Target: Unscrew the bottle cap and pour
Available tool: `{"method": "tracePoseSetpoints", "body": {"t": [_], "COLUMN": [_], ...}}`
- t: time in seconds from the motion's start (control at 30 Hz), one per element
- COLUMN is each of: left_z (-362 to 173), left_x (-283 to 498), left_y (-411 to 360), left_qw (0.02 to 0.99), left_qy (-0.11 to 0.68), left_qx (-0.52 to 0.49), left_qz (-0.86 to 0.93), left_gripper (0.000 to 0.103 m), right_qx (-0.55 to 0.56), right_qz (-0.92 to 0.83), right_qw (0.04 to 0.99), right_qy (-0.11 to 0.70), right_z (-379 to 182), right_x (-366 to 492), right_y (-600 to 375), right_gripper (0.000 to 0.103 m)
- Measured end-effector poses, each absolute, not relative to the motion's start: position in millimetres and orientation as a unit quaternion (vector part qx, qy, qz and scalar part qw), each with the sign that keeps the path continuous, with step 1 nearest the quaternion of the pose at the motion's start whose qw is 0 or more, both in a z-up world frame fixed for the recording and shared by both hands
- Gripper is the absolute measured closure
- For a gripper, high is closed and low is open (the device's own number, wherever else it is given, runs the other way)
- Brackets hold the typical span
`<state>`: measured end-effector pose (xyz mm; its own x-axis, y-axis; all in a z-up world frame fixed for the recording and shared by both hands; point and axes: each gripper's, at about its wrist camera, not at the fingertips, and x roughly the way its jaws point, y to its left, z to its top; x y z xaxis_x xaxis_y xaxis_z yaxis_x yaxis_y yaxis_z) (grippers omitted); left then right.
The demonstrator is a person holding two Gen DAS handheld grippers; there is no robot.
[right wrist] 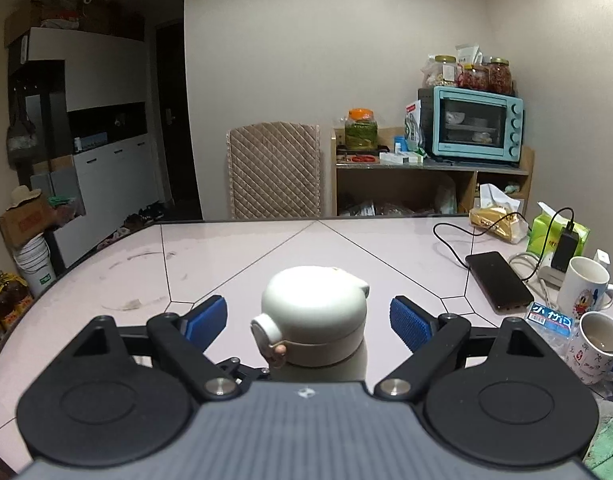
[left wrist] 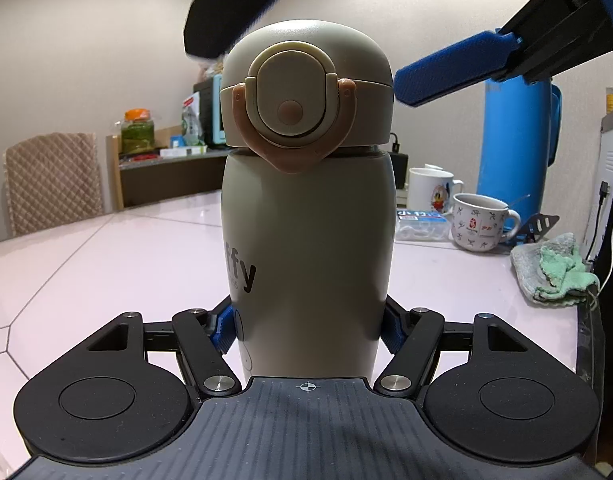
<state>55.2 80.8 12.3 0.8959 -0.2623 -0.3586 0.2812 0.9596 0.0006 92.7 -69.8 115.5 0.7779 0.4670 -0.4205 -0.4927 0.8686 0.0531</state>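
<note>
- The pale pink, glossy tabletop with thin dark seam lines (right wrist: 266, 248) fills the right wrist view; a quilted beige chair back (right wrist: 273, 170) stands past its far edge at 12 o'clock.
- An upright grey-beige insulated metal bottle (left wrist: 306, 264) stands on that tabletop, dead centre in the left wrist view.
- The left gripper (left wrist: 308, 326) is clamped on the bottle's lower body, its blue-padded fingers (left wrist: 225, 330) pressed against both sides.
- The bottle's domed grey-beige flip-lock cap (right wrist: 314, 312) sits on the neck, its round latch facing the left wrist camera.
- The right gripper (right wrist: 308, 320) is spread wide, one blue pad at 9 o'clock and one at 3 o'clock of the cap, neither touching it, nothing held.
- A white ceramic mug printed with small figures (left wrist: 480, 222) stands at 3 o'clock of the bottle.
- A crumpled green cloth (left wrist: 554, 270) lies at the mug's 4 o'clock.
</note>
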Motion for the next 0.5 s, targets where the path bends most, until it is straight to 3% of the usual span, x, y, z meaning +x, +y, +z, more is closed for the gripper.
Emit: {"method": "tracePoseSetpoints", "body": {"t": [0.13, 0.27, 0.5], "left_z": [12.4, 12.4, 10.4], "left_x": [55.4, 56.0, 55.7], "left_y": [80.4, 80.7, 74.6], "left_qw": [0.973, 0.973, 0.974], "left_qy": [0.18, 0.181, 0.18], "left_qx": [0.026, 0.025, 0.023], "left_qz": [-0.14, -0.139, -0.136], "left_gripper": [0.031, 0.031, 0.031], "right_qx": [-0.028, -0.032, -0.038], "right_qz": [0.251, 0.252, 0.259], "right_qw": [0.943, 0.942, 0.939], "right_qy": [0.216, 0.22, 0.221], "right_z": [117.0, 114.1, 112.3], "right_x": [85.5, 88.0, 85.5], "right_y": [-66.2, -63.8, -60.2], "right_gripper": [0.014, 0.024, 0.032]}}
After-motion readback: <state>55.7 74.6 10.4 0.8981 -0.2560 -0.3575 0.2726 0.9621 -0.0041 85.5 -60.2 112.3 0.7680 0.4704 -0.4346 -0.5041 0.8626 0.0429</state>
